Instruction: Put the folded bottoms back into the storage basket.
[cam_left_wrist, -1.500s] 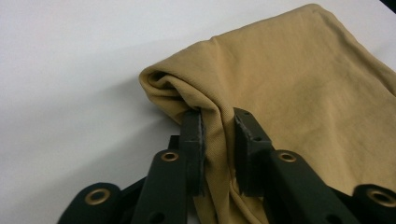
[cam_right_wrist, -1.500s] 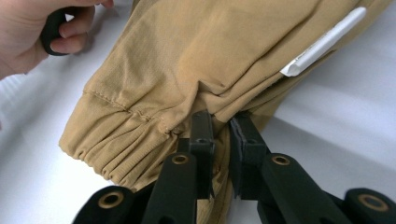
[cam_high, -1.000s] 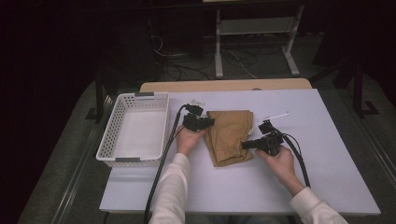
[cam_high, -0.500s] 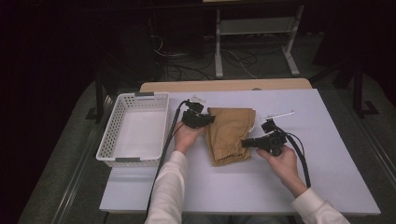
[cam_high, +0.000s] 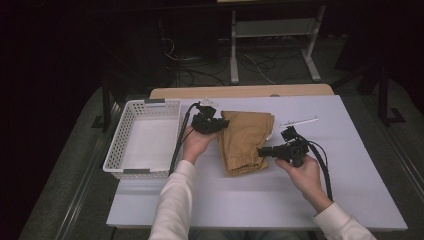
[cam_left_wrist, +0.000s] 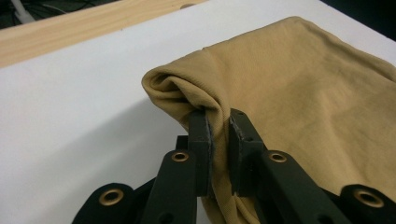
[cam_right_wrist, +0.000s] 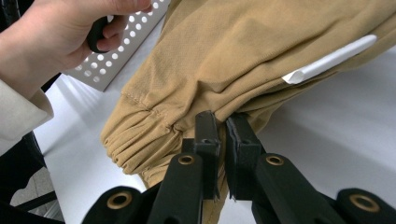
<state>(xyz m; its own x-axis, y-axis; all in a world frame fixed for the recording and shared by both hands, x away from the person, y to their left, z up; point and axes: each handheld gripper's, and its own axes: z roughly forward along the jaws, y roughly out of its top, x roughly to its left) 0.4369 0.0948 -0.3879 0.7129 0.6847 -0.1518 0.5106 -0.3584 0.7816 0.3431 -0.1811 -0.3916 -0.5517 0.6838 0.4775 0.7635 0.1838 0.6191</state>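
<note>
A: From the high view, we see the folded cloth (cam_high: 246, 141) lying mid-tabletop (cam_high: 350, 150), just right of the basket (cam_high: 142, 139). Our left gripper (cam_high: 223, 123) is at its left far corner, our right gripper (cam_high: 262, 151) at its right near edge.

B: And the basket is empty, so we judge the job only partly done: the cloth is folded and gripped, but not yet moved anywhere. A thin white stick (cam_high: 299, 121) lies just beyond the cloth on the right.

A: In the left gripper view, our fingers (cam_left_wrist: 201, 140) are closed on a fold of the cloth (cam_left_wrist: 299, 93); fabric bunches up between them and rolls over their tips. That corner looks raised off the tabletop (cam_left_wrist: 70, 107).

B: In the right gripper view, our fingers (cam_right_wrist: 208, 133) are also clamped on cloth (cam_right_wrist: 233, 46), right beside the gathered elastic cuff. We can see the other hand (cam_right_wrist: 56, 32) farther off, by the basket wall (cam_right_wrist: 116, 56), and the white stick (cam_right_wrist: 329, 59) beyond the fabric.

A: So both grips are set. What is left, we think, is lifting the bundle together and carrying it, likely into the basket, then letting go. Whether the fold holds during the lift is the risk.
</note>
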